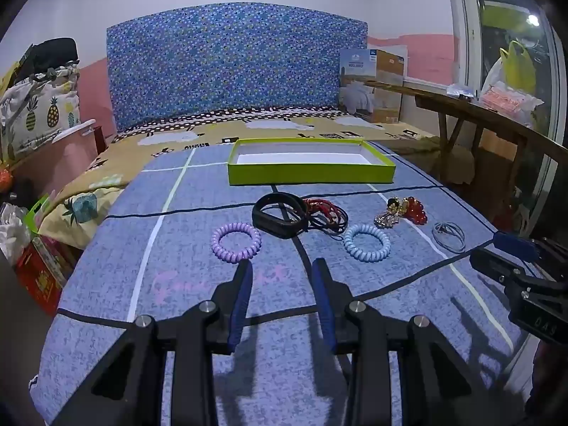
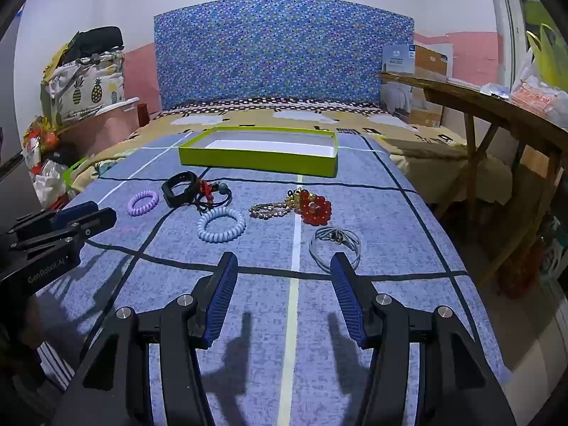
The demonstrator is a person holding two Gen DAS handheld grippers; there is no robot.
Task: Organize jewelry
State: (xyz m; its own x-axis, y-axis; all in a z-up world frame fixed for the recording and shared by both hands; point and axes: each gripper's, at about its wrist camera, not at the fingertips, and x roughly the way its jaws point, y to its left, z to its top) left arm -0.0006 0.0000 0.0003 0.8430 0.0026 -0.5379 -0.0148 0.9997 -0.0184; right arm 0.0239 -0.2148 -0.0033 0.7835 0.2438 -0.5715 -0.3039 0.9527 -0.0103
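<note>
Jewelry lies on a blue bedspread in front of an empty lime-green box [image 1: 311, 173] [image 2: 259, 165]. There is a purple coil band [image 1: 235, 242] [image 2: 142, 202], a black wristband [image 1: 280, 218] [image 2: 179, 188], a tangle of red and dark hair ties [image 1: 328, 214] [image 2: 213, 193], a pale blue coil band [image 1: 367, 242] [image 2: 221, 224], a gold chain with red beads [image 1: 403, 210] [image 2: 301, 207] and a thin silver ring bundle [image 1: 449, 236] [image 2: 335, 243]. My left gripper [image 1: 282, 266] is open just short of the coil bands. My right gripper [image 2: 284, 261] is open wide, its right finger beside the silver bundle.
A patterned blue headboard [image 1: 236, 67] stands behind the bed. A wooden bench [image 2: 497, 110] with bags and a cardboard box [image 1: 376, 85] runs along the right. Pillows and clutter pile up at the left [image 1: 39, 106]. Bare bedspread lies near both grippers.
</note>
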